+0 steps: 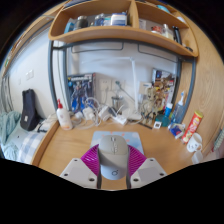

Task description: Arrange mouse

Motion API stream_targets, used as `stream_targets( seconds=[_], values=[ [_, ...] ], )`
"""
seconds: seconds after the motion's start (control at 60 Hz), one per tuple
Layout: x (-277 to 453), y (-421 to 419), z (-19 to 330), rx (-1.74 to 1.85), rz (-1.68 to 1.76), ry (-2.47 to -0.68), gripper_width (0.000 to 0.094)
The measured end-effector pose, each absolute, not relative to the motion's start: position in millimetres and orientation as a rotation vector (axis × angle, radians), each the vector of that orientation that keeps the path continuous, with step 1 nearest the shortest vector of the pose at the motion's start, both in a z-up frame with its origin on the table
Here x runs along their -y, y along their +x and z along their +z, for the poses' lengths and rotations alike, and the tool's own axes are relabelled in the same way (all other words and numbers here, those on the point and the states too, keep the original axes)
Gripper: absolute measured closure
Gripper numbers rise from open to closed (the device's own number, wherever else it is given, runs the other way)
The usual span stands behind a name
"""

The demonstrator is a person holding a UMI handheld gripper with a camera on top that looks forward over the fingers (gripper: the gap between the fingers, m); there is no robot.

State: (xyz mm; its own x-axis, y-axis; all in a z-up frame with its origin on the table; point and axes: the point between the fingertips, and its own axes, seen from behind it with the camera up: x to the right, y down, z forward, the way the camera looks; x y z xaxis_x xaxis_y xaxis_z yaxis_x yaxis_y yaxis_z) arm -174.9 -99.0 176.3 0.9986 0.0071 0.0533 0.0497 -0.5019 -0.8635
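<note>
A light grey computer mouse (112,156) sits between my gripper's two fingers (91,159), whose magenta pads press on its left and right sides. My gripper (112,162) is shut on the mouse. It is held over a wooden desk (65,145), with a grey mouse mat (117,135) just ahead of the fingers. I cannot tell whether the mouse rests on the desk or is lifted off it.
Beyond the mat stand bottles (64,115), cables and small items along the desk's back edge. A wooden shelf (120,32) with boxes hangs above. More bottles and a mug (193,141) stand to the right. A black bag (29,108) lies at the left.
</note>
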Motion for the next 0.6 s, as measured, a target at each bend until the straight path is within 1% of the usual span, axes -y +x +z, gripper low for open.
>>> stream_targets(
  seconds=[0.05, 0.117, 0.25, 0.367, 0.5, 0.6],
  values=[
    [78.2, -167.0, 193.6, 0.026, -0.061, -2.057, 0.0602],
    [50.8, -153.6, 207.7, 0.021, -0.089, -2.040, 0.0601],
    [-1.4, -141.0, 186.7, 0.012, -0.111, -2.053, 0.0604],
    [-41.4, -136.5, 127.9, 0.009, -0.120, -2.133, 0.0601],
    [-62.8, -146.4, 60.6, -0.001, -0.107, -2.239, 0.0602],
    [-66.4, -152.7, 18.6, 0.015, -0.129, -2.318, 0.0605]
  ],
)
